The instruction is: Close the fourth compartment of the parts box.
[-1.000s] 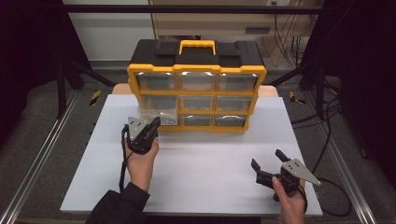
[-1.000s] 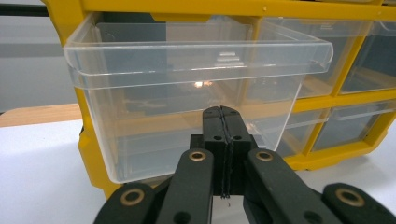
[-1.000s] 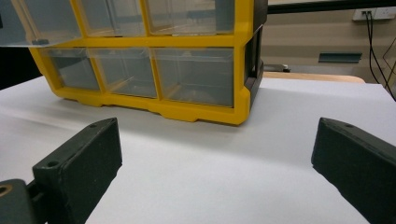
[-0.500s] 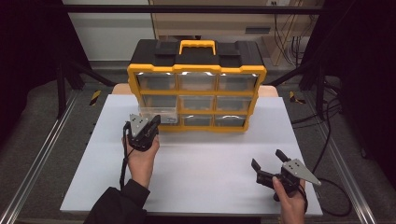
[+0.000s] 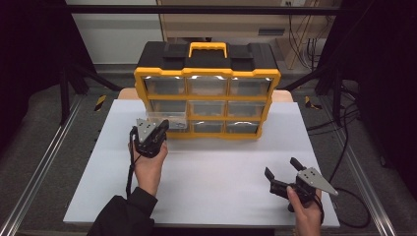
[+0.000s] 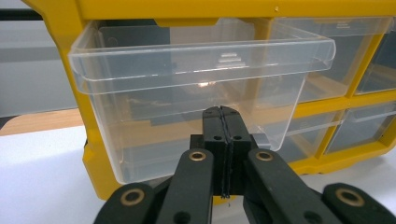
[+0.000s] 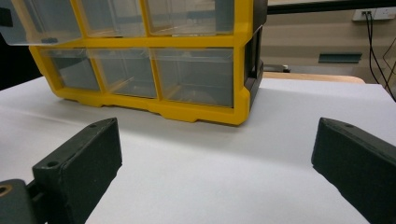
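- Clear drawer point(image 6: 196, 93) at the bottom-left corner of the yellow organizer point(image 5: 206, 78) stands pulled partway out of its slot, its front wall and lip well forward of the yellow frame.
- In the high view this drawer point(image 5: 169, 122) juts toward the person, while the other drawers sit flush in their slots.
- Left claw point(image 5: 160, 129) is at the drawer's front, held by the left hand point(image 5: 147, 164), whose dark sleeve comes in from the bottom edge.
- In the left gripper view the left claw point(image 6: 223, 122) is clenched, its two black jaws pressed flat together with only a thin seam between them; their tips lie against the lower front of the drawer, and I cannot tell whether any part of the drawer is pinched between them.
- Right claw point(image 5: 280, 174) is released, jaws spread wide, and sits low over the white worktop point(image 5: 221, 167) near its front right corner, well apart from the organizer.
- In the right gripper view the right claw point(image 7: 215, 154) has bare worktop between its jaws, with the organizer's lower right drawers farther ahead.
- Organizer has a black top and a yellow carry handle point(image 5: 207, 47), and it stands at the far side of the worktop.
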The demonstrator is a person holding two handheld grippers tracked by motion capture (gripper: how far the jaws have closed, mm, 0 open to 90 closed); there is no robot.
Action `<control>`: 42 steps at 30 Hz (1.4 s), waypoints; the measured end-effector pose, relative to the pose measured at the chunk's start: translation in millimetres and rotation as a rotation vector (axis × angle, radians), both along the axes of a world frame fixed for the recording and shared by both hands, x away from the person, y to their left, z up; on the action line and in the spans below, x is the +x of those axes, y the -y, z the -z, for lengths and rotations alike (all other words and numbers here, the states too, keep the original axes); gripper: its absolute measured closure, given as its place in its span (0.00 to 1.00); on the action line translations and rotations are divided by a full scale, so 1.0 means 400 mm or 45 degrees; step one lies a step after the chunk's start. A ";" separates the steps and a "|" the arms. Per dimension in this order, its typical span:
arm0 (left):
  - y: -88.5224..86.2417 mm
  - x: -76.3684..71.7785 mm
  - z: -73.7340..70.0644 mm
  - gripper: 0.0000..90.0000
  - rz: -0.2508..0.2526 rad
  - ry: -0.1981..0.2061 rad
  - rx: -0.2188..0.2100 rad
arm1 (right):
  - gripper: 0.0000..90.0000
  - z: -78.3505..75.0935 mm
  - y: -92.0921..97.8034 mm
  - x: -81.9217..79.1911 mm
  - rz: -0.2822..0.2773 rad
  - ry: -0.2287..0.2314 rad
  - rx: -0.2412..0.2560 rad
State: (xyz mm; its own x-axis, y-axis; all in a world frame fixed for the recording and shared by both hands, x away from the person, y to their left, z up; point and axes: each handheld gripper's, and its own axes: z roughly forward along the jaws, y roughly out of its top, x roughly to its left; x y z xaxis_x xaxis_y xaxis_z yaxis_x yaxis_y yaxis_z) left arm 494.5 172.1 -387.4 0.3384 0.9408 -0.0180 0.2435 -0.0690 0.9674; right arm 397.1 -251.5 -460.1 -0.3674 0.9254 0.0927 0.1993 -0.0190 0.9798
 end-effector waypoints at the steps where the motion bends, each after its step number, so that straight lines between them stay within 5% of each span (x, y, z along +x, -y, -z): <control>1: 0.000 0.000 -0.001 1.00 -0.001 0.001 -0.003 | 0.02 0.000 0.000 0.000 0.000 0.000 0.001; 42: -0.004 0.027 -0.017 1.00 -0.001 -0.002 0.018 | 0.02 0.000 0.001 0.000 -0.001 -0.003 0.007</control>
